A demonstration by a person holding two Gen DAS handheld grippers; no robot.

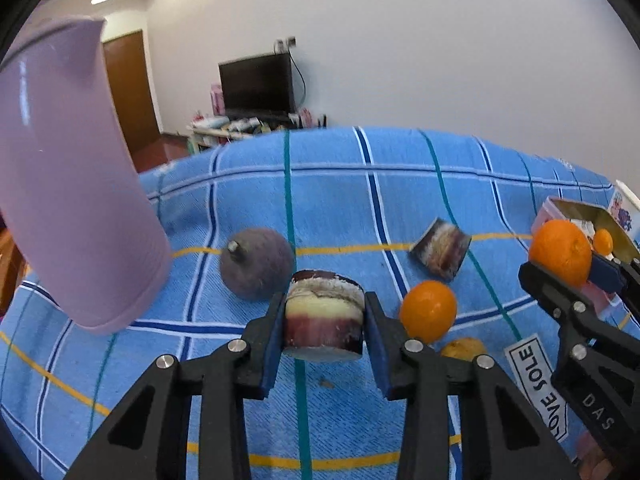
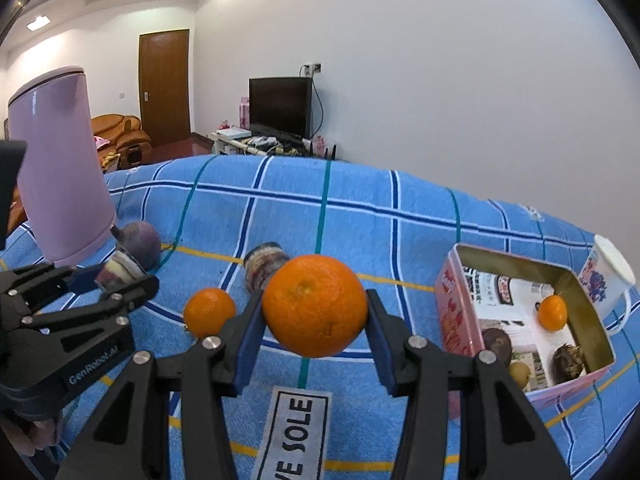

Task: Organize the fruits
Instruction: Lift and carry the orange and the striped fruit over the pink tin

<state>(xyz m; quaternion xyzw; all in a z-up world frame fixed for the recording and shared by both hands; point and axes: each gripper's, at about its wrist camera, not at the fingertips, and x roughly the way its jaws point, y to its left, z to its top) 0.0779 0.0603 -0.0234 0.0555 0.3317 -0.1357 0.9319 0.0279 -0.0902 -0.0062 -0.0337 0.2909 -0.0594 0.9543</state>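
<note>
The left claw (image 1: 324,322) is closed on a short cut cane piece (image 1: 324,316), its blue pads pressing both sides of the purple-and-cream cylinder, which sits clear of the cloth. The right claw (image 2: 316,320) is closed on a large orange (image 2: 315,306), held above the bench beside the pink tin box (image 2: 452,308).

Count of items outside the claws:
- One small orange (image 1: 428,311) lies on the cloth just right of the left claw.
- One round purple fruit (image 1: 256,264) with a short stem rests behind the held cane piece.
- One second cane piece (image 1: 440,249) lies tilted farther back, near the middle of the cloth.
- One yellowish fruit (image 1: 464,349) shows partly behind the left claw's right finger.

Count of items inside the tin box, per the right wrist view: one small orange (image 2: 552,313) at the far wall, two dark brown fruits (image 2: 496,345), and one yellowish piece (image 2: 519,374) at the near corner. The box floor is lined with printed paper.

One white printed mug (image 2: 608,276) stands touching the box's far right side. One tall pink container (image 2: 60,160) stands at the left.

The bench carries a blue checked cloth (image 1: 340,200) with white, navy, teal and yellow lines, plus a sewn label (image 2: 296,436). The room has white walls, a dark television (image 2: 280,106) on a low cluttered stand, a brown door (image 2: 164,84), an orange sofa (image 2: 120,136) and ceiling lights.
</note>
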